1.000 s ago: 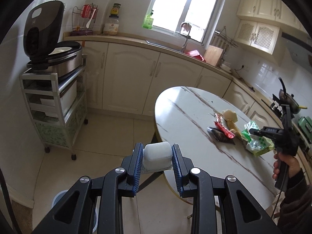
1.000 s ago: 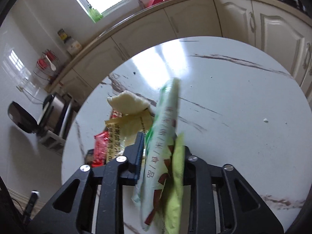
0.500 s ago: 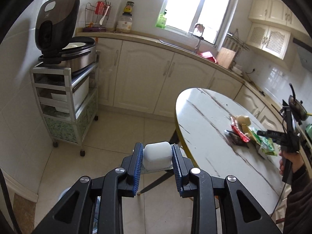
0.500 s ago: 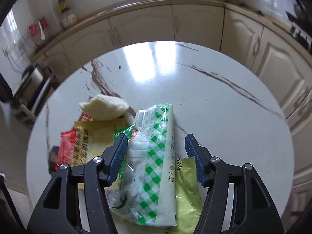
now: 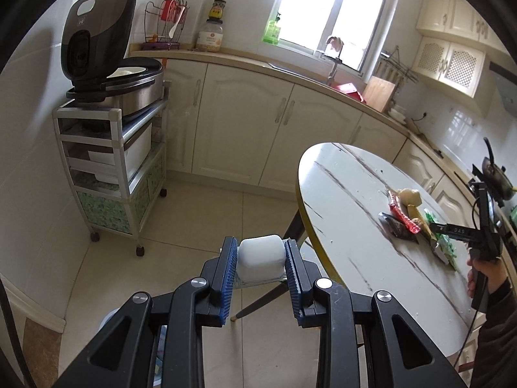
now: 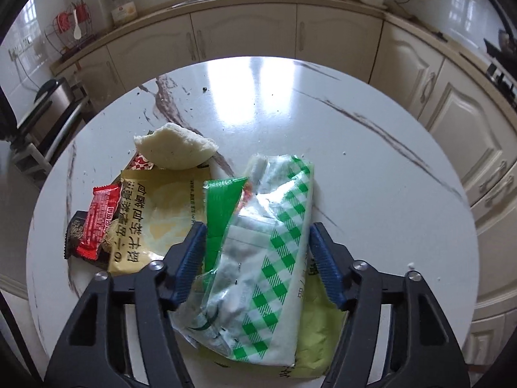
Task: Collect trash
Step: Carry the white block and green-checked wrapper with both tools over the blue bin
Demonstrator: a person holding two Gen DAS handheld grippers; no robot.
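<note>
Left hand-held gripper (image 5: pixel 261 256) clamps one white container (image 5: pixel 261 254) beside the tabletop (image 6: pixel 371 168). Right hand-held gripper (image 6: pixel 257 258), jaws spread, straddles the green-checked wrapper (image 6: pixel 258 258); beyond it lies one bread piece (image 6: pixel 176 148).

The yellow wrapper (image 6: pixel 158 223) carries large Chinese characters and a "6", seen upside down. The right gripper (image 5: pixel 452 228) body shows "DAS".

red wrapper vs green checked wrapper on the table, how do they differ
The red wrapper is small, opaque and lies at the pile's left edge, outside the right gripper. The green checked wrapper is larger, partly clear, and lies between the open gripper's fingers. Both rest on the marble table.
</note>
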